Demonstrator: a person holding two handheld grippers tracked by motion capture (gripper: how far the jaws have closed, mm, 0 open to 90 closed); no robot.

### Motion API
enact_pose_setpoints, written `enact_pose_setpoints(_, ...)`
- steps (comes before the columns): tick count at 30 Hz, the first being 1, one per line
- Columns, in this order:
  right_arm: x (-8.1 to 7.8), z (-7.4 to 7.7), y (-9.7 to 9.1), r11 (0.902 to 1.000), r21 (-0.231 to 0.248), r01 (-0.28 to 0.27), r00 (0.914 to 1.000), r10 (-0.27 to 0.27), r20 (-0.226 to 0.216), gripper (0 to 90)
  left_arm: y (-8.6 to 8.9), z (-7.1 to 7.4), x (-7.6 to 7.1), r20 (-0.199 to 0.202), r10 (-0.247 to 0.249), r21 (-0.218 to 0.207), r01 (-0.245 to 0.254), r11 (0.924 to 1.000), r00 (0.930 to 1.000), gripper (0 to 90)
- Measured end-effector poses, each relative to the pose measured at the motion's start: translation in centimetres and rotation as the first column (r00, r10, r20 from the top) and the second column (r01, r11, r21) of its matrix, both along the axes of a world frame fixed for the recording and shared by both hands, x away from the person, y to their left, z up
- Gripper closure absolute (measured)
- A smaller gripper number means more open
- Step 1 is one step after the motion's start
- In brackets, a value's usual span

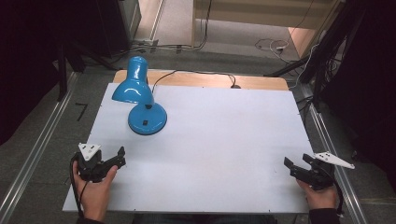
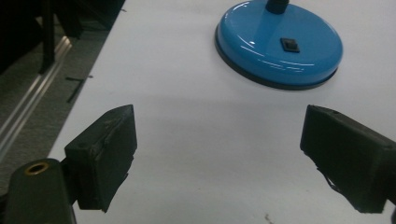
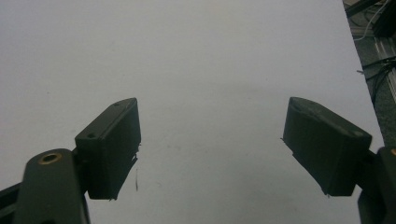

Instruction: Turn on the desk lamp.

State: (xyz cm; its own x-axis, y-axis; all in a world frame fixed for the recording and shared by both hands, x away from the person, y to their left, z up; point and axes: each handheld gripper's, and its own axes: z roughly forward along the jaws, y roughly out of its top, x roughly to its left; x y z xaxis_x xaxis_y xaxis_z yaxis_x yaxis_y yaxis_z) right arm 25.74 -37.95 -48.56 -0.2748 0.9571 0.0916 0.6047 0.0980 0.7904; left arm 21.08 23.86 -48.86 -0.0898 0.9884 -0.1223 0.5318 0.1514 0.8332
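Overhead, table: a white board (image 1: pixel 210 154) is lying across the table, with a strip of bare wood showing along its far edge.
Lamp: a blue desk lamp (image 1: pixel 140 95) is standing on the far left part of the board, its round base (image 1: pixel 147 118) sitting flat and its shade (image 1: pixel 133 85) leaning over to the left and away from the person.
Lamp switch: a small black switch (image 2: pixel 289 45) is sitting on top of the base, seen clearly in the left gripper view.
Lamp cord: a black cord (image 1: pixel 201 73) is running from the lamp along the far edge of the board.
Left gripper: the left gripper (image 1: pixel 122 157) is resting near the near left corner of the board, held in the left hand (image 1: pixel 95 189), its jaws standing wide apart with nothing between them; it is pointing toward the lamp base, which is lying ahead of it and well apart.
Right gripper: the right gripper (image 1: pixel 297 161) is sitting at the near right edge of the board, held in the right hand (image 1: pixel 321 195), its jaws also spread wide over bare white board and gripping nothing.
Floor: grey floor with metal rails (image 1: pixel 35 154) is running along both sides of the table, and loose cables (image 1: pixel 271 45) are lying beyond its far end.
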Motion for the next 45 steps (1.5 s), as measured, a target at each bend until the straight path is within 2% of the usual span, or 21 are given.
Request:
enact_pose_setpoints(12, 0.1, -0.1, 0.1, 1.0, -0.003, 0.001, 1.0, -0.001, -0.005, 17.5, -0.5, -0.1, 0.7, -0.014, -0.025, 0.007, 0.025, 0.9997, 0.9996, 13.9)
enact_pose_setpoints(15, 0.2, -0.1, 0.1, 1.0, -0.004, 0.001, 1.0, -0.001, -0.006, 17.5, -0.5, -0.3, 1.0, -0.029, -0.036, 0.013, 0.036, 0.9993, 0.9989, 13.8)
enact_pose_setpoints(32, 0.2, -0.1, 0.2, 1.0, -0.006, 0.005, 0.9999, -0.005, -0.012, 17.5, -0.8, -0.1, 1.7, -0.015, -0.035, 0.022, 0.035, 0.9991, 0.9993, 13.8)
enact_pose_setpoints(45, 0.2, -0.1, 0.2, 1.0, -0.008, 0.004, 0.9999, -0.005, -0.011, 17.5, -1.1, -0.1, 2.7, -0.005, -0.043, 0.01, 0.043, 0.999, 0.9991, 14.1)
